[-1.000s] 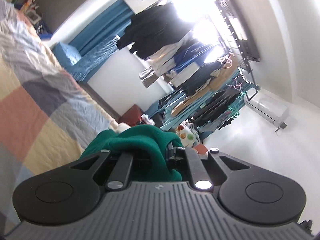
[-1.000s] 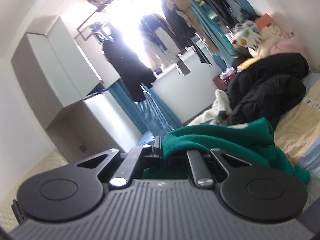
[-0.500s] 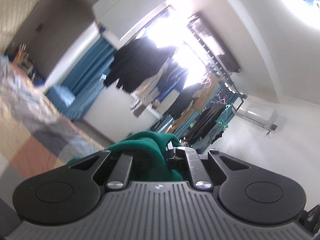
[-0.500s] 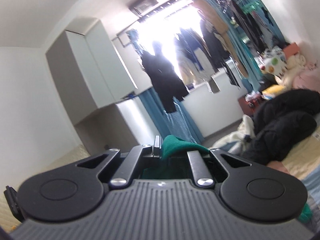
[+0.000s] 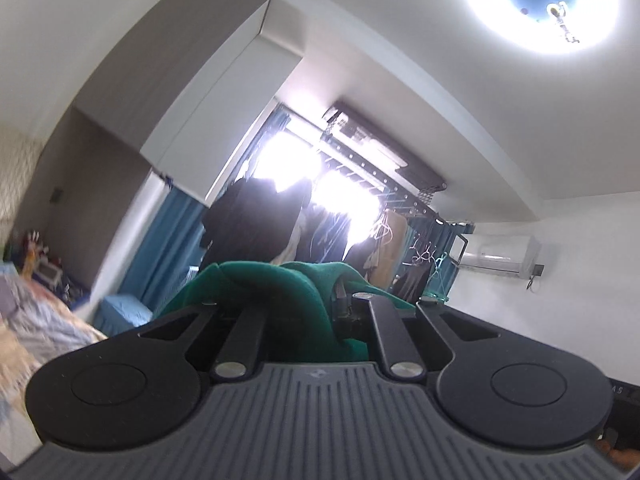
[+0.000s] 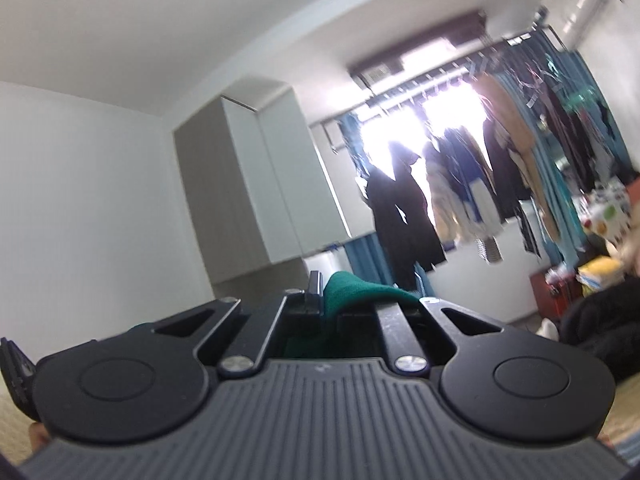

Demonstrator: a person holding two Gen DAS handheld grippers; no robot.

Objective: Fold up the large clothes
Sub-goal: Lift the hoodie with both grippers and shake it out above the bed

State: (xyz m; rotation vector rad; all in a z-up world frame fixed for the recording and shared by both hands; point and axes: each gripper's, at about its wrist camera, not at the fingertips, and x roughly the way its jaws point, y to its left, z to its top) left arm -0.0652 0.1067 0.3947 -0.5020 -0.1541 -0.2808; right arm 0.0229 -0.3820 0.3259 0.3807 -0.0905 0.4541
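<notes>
A dark green garment [image 5: 280,292] bunches over my left gripper [image 5: 328,304], whose jaws are shut on a thick fold of it. The rest of the cloth hangs down out of sight behind the gripper body. In the right wrist view another edge of the same green garment [image 6: 356,290] is pinched in my right gripper [image 6: 326,300], also shut. Both grippers are raised high and point slightly upward at the window wall. Most of the garment is hidden below both cameras.
A bed with a patchwork cover [image 5: 36,328] lies low at the left. Dark coats and other clothes [image 6: 404,216] hang on a rack before the bright window. A black heap of clothing [image 6: 600,324] lies on the bed at the right. A white cabinet [image 6: 272,184] stands left of the window.
Both grippers have risen and tipped upward with the green garment. The bed and the black heap have dropped towards the frame edges, and ceiling and lamp now fill the left view.
</notes>
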